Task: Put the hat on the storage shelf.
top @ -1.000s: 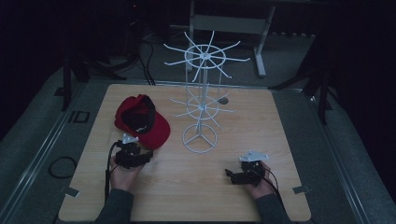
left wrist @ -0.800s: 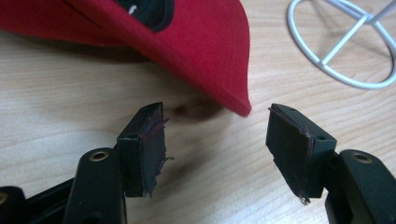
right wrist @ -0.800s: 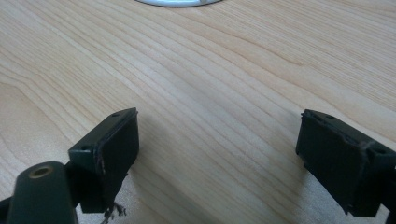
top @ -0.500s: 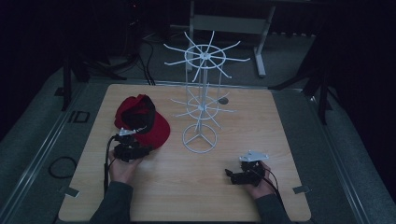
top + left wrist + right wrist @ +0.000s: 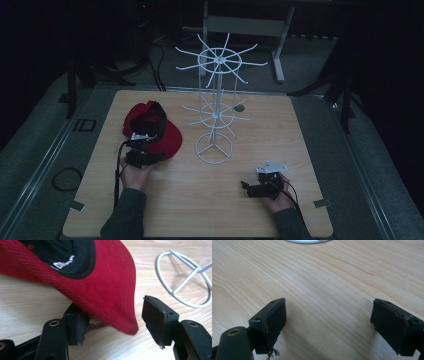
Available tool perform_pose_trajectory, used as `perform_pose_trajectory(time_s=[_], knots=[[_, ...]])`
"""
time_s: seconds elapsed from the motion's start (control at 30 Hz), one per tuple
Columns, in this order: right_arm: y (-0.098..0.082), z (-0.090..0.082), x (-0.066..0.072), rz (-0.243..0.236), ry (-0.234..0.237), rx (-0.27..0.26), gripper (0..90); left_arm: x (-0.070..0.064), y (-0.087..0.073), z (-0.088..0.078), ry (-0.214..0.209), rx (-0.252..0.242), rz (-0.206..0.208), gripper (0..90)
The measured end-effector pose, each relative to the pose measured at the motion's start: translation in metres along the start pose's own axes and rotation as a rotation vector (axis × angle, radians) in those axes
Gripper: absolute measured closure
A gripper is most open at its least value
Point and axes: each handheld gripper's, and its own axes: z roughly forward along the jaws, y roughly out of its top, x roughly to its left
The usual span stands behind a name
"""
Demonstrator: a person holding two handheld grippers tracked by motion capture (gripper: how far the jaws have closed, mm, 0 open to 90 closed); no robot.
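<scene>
Left gripper [image 5: 111, 322] has advanced, jaws apart, straddling the red cap's [image 5: 110, 290] brim (right gripper [image 5: 328, 325] idles, jaws apart); a grasp looks imminent.

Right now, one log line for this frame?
left gripper: open, jaws around brim of red cap | right gripper: open, nothing between jaws, over table | white rack: upright

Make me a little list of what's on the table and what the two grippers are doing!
table: light wood
cap: red, black inside, lying upside down
rack: white wire, ring base, standing mid-table
left gripper: open, jaws on either side of the cap's brim
right gripper: open, nothing between jaws, low over bare wood
</scene>
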Motion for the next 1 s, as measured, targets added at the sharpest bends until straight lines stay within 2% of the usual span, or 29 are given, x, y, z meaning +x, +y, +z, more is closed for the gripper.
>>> perform_pose_trajectory(time_s=[0.33,0.5,0.73,1.0], knots=[[0.000,0.000,0.000,0.002,0.001,0.001,13.1,0.004,0.003,0.016,-0.020,0.017,-0.046,42.9],[0.000,0.000,0.000,0.002,0.001,0.001,13.1,0.005,0.003,0.022,-0.016,0.035,-0.034,45.8],[0.000,0.000,0.000,0.002,0.001,0.001,13.1,0.004,0.002,0.023,0.003,0.046,-0.013,54.0],[0.000,0.000,0.000,0.001,0.000,0.000,13.1,0.001,-0.001,0.022,0.005,0.030,0.006,62.4]])
